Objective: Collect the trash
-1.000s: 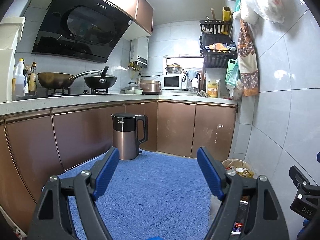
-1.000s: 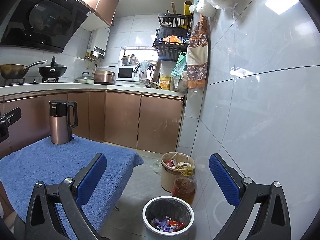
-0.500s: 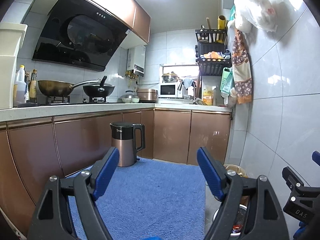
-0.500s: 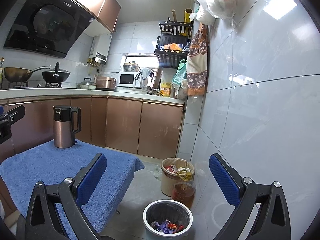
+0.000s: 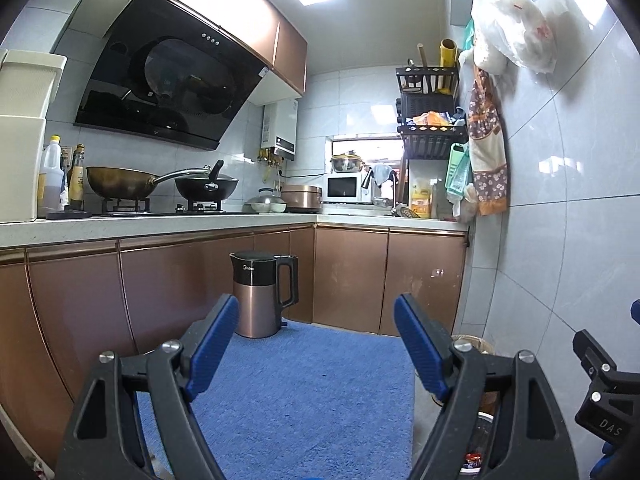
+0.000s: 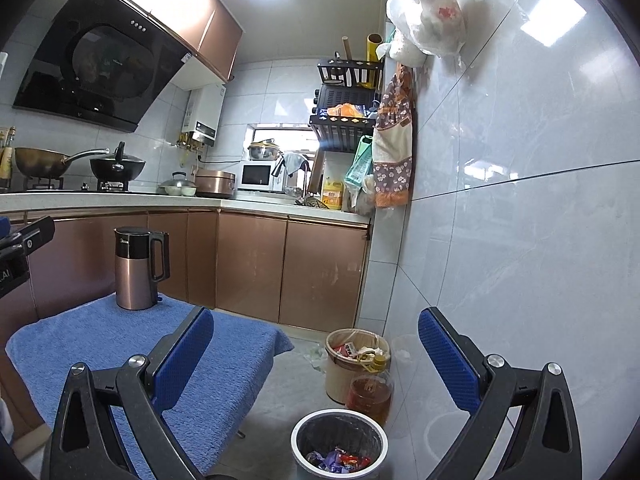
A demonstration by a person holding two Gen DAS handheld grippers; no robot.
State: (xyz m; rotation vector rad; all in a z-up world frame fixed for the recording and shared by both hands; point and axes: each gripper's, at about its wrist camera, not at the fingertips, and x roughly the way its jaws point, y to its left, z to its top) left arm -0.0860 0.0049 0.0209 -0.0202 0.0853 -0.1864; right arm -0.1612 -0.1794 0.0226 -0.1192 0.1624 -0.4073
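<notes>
From the left wrist view, the left gripper [image 5: 316,312] was wide open with nothing in it, pointing level over the blue towel [image 5: 304,396] toward the copper kettle [image 5: 258,294]. No trash lay on the towel that I could see. From the right wrist view, the right gripper [image 6: 316,344] was wide open and empty too, tipped a little down. The wrappers [image 6: 338,460] sat inside the grey bin [image 6: 304,432] on the floor, beside the tan bin [image 6: 336,376] and the oil jug [image 6: 368,396]. The collecting looked nearly done. To do it well, I thought the person should look around for any missed bits first.
</notes>
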